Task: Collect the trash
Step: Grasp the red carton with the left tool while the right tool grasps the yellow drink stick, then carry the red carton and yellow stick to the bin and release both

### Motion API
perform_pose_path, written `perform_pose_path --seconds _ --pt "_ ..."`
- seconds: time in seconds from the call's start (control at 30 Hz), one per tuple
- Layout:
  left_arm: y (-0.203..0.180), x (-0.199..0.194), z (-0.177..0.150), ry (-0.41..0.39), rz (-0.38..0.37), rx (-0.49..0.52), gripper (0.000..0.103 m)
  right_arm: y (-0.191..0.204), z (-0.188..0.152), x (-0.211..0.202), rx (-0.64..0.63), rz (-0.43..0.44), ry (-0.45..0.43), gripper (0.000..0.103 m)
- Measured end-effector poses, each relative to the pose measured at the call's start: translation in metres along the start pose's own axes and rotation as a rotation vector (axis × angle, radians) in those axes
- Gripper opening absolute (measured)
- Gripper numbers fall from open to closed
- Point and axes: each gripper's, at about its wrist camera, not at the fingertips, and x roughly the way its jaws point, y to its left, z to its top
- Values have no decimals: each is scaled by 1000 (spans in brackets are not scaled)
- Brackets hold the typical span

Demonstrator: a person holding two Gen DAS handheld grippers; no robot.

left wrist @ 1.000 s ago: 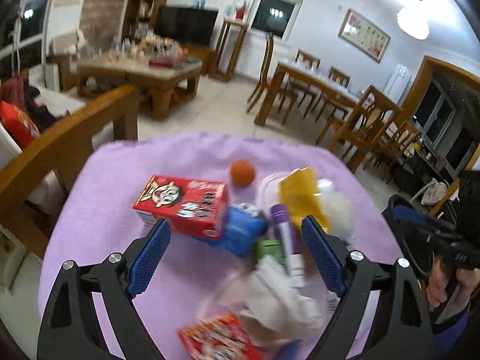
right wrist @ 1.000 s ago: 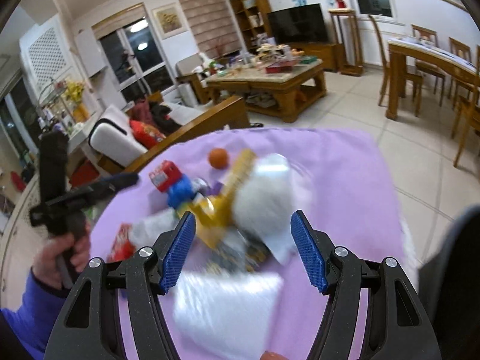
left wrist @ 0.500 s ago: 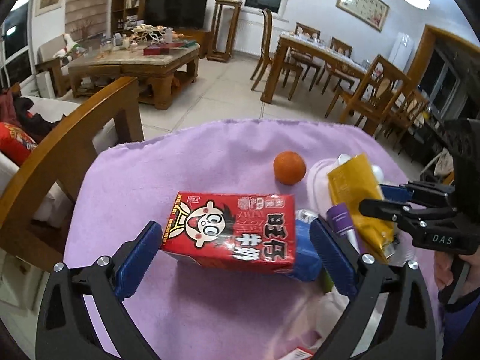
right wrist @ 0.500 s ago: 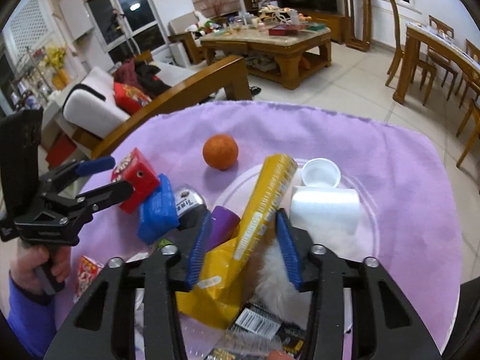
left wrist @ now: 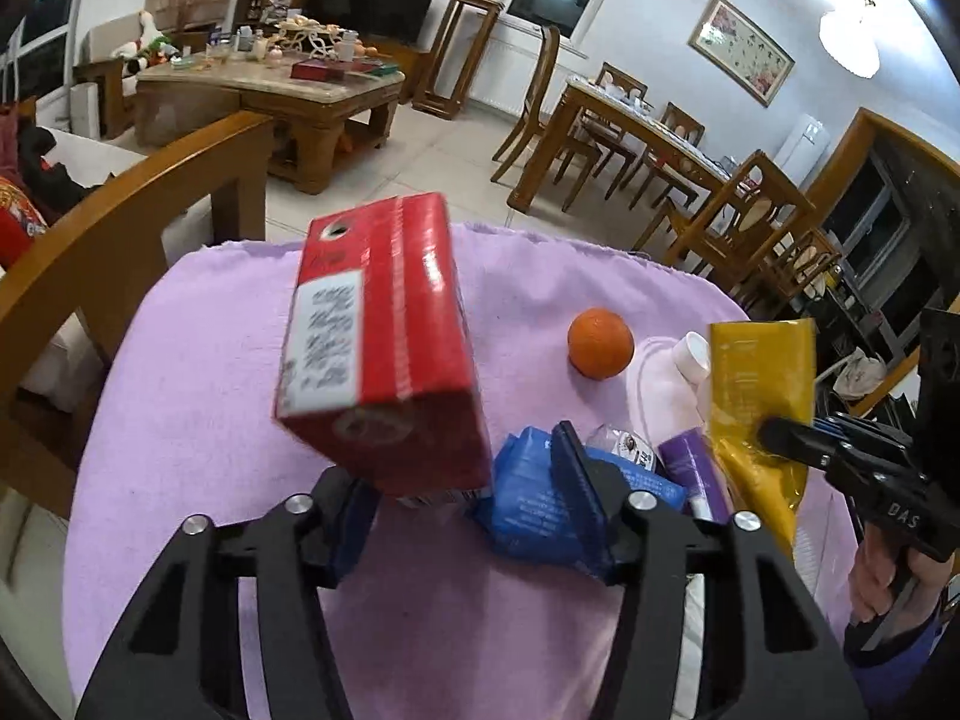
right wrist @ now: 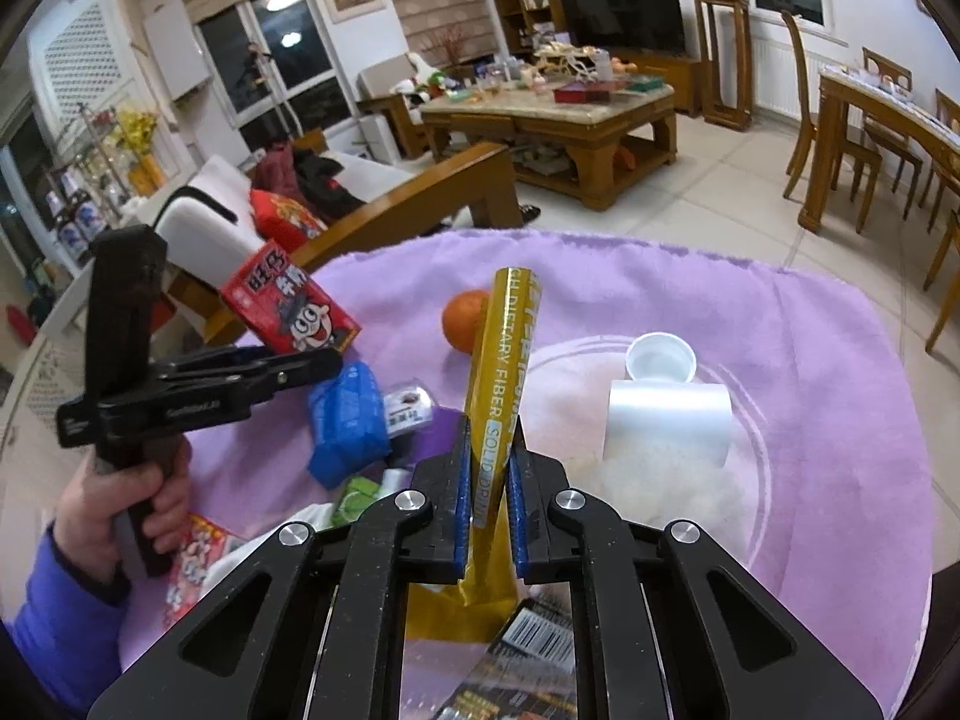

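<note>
Right wrist view first: the right gripper [right wrist: 487, 498] is clamping its blue pads on the tall yellow foil packet [right wrist: 501, 372], jaws having just been closing down to nearly nothing with the packet pinched flat between them. Lettering running up the packet is reading "DIETARY FIBER SOLID DRINK". Over in the left wrist view, the left gripper [left wrist: 474, 492] has also just been closing, and its pads are squeezing the bottom end of the red rectangular milk carton [left wrist: 384, 342], which is tipping up off the purple fleece cloth [left wrist: 198, 372]. From the right camera that carton is showing a cartoon face and Chinese characters I can't make out.

So both hands are doing the pick-up step at once, I'd say. Next each one is probably needing to lift clear and carry to a bin, which isn't visible anywhere.

Still lying on the cloth: a crumpled blue plastic pack [right wrist: 348, 420], a round orange fruit [right wrist: 465, 312], a white plastic cup on its side [right wrist: 669, 423], and a small white lid [right wrist: 660, 357].
</note>
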Motion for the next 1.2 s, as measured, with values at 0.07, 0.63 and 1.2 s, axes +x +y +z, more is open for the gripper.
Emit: perform_pose_path --seconds 0.07,0.63,1.2 --pt "1 -5 -1 -16 -11 -6 44 0 0 -7 2 4 -12 11" --pt "-10 -42 1 -164 -35 -41 33 -5 -21 -69 36 51 -118 11" --pt "-197 -70 -7 -178 -299 154 33 -100 -90 -236 167 10 -364 11"
